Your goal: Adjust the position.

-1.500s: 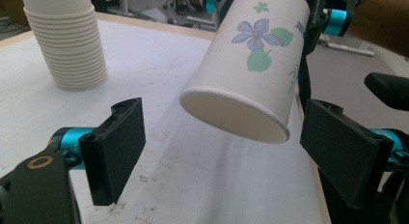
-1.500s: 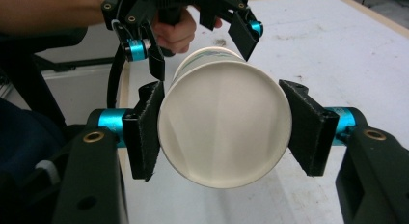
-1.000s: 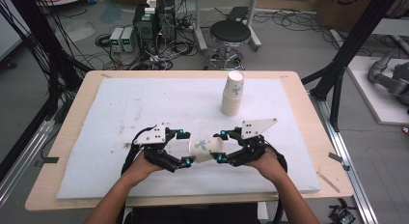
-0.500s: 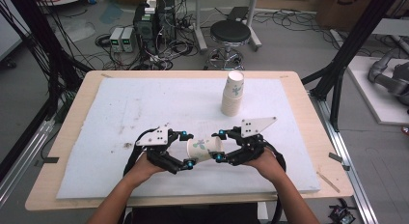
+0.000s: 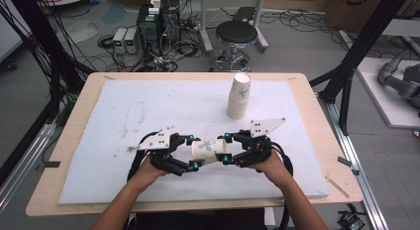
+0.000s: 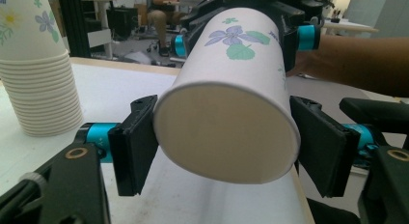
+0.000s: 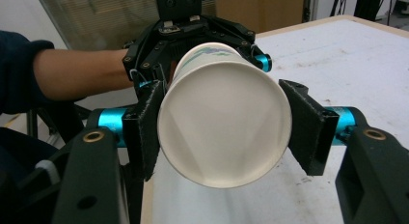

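cup: white paper cup printed with purple flowers and green leaves [image 5: 208,150] is lying sideways, held off the white foam mat [image 5: 148,111] near its front edge, between the two grippers.
cup ends: one end is facing the left gripper's camera and the other the right gripper's; which is the rim and which the base i cannot tell.
left gripper [image 5: 192,151]: its black jaws are sitting partly open around one end of the cup [image 6: 226,132], pads touching both sides; person's left hand [image 5: 146,168] is holding it.
right gripper [image 5: 225,148]: its jaws are likewise closing on the other end [image 7: 224,132], pads pressing either side; right hand [image 5: 270,163] is holding it.
stack: tall stack of matching flowered paper cups [image 5: 239,96] is standing upright farther back on the mat, well apart from the grippers.
table: light wooden table [image 5: 317,116] is carrying the mat.
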`<state>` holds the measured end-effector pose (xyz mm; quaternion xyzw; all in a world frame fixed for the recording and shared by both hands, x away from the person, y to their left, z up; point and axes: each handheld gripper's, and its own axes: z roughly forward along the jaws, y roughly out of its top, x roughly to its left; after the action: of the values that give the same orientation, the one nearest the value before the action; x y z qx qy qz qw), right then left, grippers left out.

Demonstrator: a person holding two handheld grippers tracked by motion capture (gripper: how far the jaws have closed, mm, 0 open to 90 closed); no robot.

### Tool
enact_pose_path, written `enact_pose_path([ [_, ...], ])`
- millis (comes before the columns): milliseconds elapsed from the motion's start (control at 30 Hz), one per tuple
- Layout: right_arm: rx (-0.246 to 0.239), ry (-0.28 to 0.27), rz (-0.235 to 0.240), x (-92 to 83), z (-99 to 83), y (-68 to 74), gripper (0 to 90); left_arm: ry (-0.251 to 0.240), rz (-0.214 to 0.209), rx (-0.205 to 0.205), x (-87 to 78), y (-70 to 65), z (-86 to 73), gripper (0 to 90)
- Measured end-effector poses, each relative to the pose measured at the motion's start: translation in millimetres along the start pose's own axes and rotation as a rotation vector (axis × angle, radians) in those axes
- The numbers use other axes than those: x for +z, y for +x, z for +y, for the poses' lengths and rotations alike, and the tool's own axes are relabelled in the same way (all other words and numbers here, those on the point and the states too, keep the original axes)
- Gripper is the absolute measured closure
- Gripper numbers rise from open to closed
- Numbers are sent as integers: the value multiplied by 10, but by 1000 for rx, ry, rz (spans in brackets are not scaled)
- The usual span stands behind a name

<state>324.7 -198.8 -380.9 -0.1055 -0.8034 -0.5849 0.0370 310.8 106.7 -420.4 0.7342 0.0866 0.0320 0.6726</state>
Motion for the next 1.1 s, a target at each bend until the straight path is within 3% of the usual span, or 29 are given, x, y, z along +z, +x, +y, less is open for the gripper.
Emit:
enact_pose_path([
  [167, 33, -10, 25, -2, -31, -16, 375, -17, -4, 2, -27, -8, 17, 324],
  [400, 47, 10, 28, 5, -19, -10, 368, 10, -8, -4, -51, -2, 61, 355],
  [500, 44, 27, 12, 24, 18, 10, 263, 21, -7, -20, -58, 2, 81, 371],
  [567, 26, 61, -20, 56, 61, 38, 201, 41, -10, -37, -65, 14, 98, 374],
  [633, 0, 95, -34, 87, 104, 61, 202, 63, -10, -36, -72, 19, 120, 379],
  [767, -16, 117, -40, 111, 161, 77, 201, 111, -1, -26, -87, 21, 169, 382],
  [833, -35, 138, -57, 117, 213, 72, 201, 166, 1, -13, -112, 25, 234, 384],
  [933, -49, 155, -70, 120, 241, 74, 201, 194, 1, -8, -133, 24, 287, 385],
  [1100, -132, 247, -116, 163, 302, 90, 201, 300, 20, -6, -152, 45, 393, 385],
])
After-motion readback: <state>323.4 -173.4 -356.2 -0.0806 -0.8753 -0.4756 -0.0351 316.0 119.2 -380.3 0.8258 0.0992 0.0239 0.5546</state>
